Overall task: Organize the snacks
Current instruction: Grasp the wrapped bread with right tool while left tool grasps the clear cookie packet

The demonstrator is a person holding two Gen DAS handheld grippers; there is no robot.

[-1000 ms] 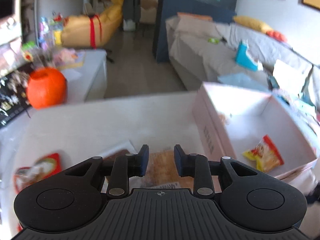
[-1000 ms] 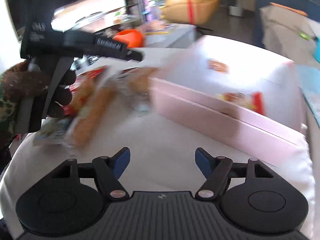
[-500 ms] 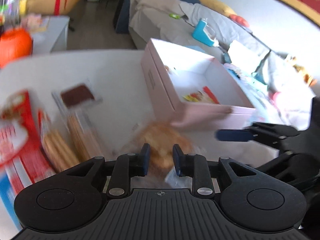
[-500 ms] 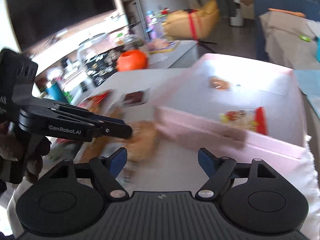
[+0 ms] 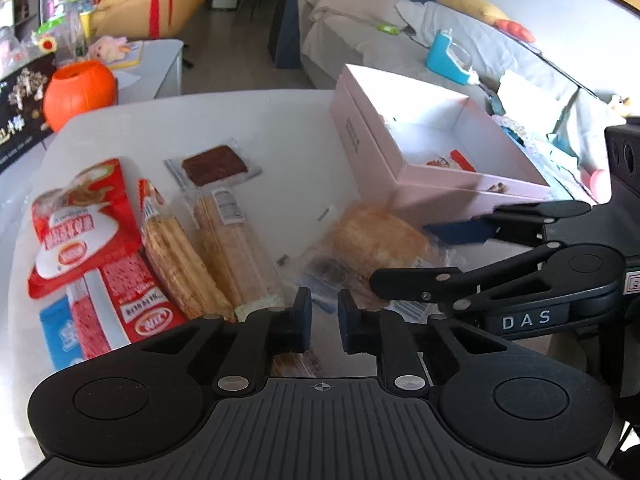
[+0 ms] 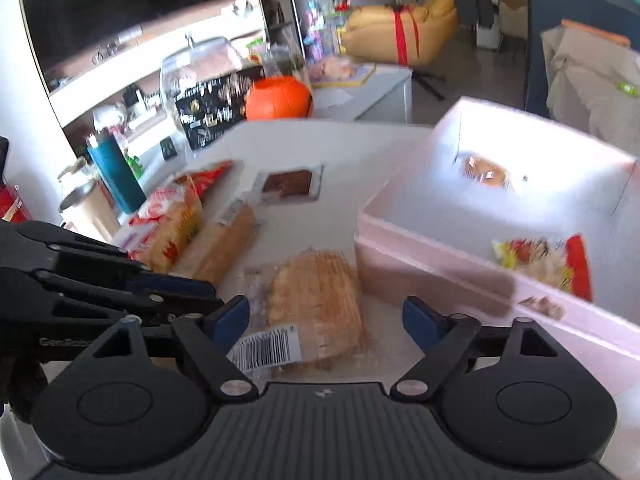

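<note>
A clear-wrapped bread pack [image 5: 376, 236] lies on the white table just left of the open pink box [image 5: 372, 152]. My left gripper [image 5: 323, 320] has its jaws close together around the wrapper's near edge. My right gripper [image 6: 326, 314] is open, its fingers on either side of the bread pack [image 6: 316, 300]. The box [image 6: 400, 264] holds a red-yellow snack bag [image 6: 548, 260] and a small pastry [image 6: 484, 170].
To the left lie two long biscuit packs [image 5: 208, 244], red wafer packs [image 5: 84, 216] and a brown bar in clear wrap [image 5: 214, 164]. An orange pumpkin bucket [image 5: 80, 92] stands beyond the table. A teal bottle [image 6: 114, 172] and cup stand at the far left.
The bread pack slid across the table toward the box. My right gripper came in from the right and now straddles it. The left gripper swung back to the pack's near edge.
</note>
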